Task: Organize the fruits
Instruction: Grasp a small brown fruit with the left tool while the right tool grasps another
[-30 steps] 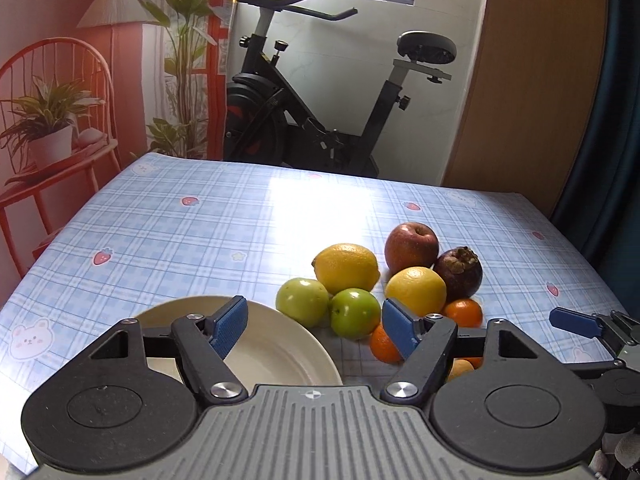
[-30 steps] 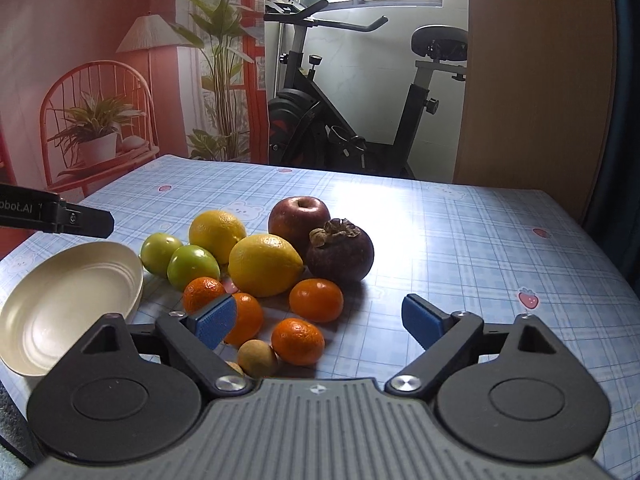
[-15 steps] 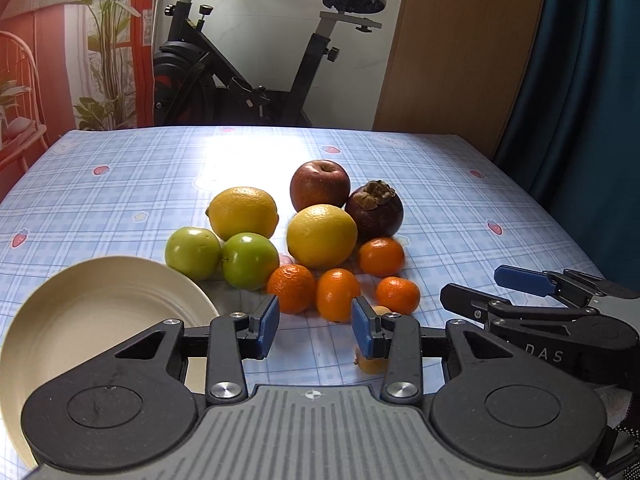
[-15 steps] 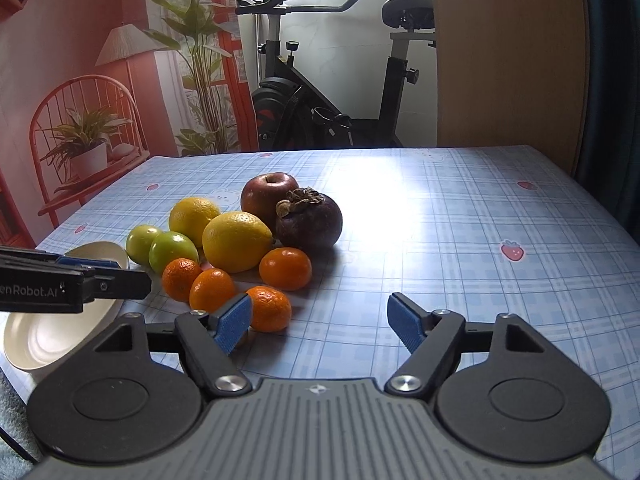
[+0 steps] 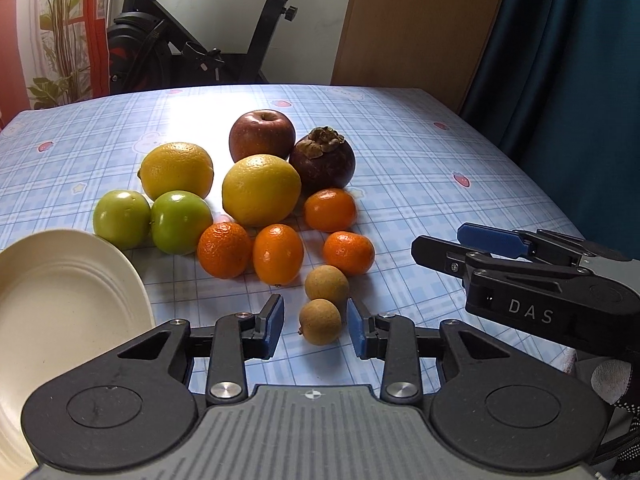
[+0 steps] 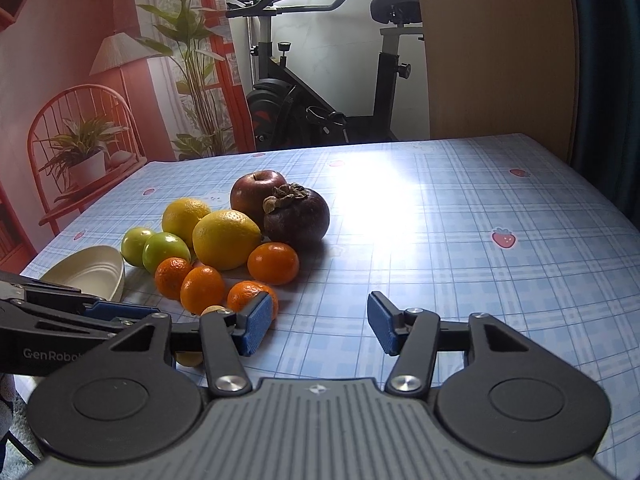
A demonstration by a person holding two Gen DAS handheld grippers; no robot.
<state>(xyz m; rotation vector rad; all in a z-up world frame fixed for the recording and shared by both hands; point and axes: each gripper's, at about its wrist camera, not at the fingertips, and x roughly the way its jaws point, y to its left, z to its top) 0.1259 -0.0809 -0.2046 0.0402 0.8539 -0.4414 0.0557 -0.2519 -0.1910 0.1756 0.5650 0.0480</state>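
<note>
The fruits sit bunched on the left half of the worktop (image 6: 480,216). An oval tangerine (image 5: 277,254) stands with its long axis toward the camera. Two small brown fruits lie nearest; the near brown fruit (image 5: 320,321) has its stem nub pointing left. The plate (image 5: 60,304) is at the left edge, just beside the green fruits (image 5: 154,220). Right of the bunch the cloth is bare to the far edges. The left tongs (image 5: 315,325), jaws just closing, flank the near brown fruit without touching. The right tongs (image 6: 316,326), also narrowing, stand spread over bare cloth, holding nothing.
</note>
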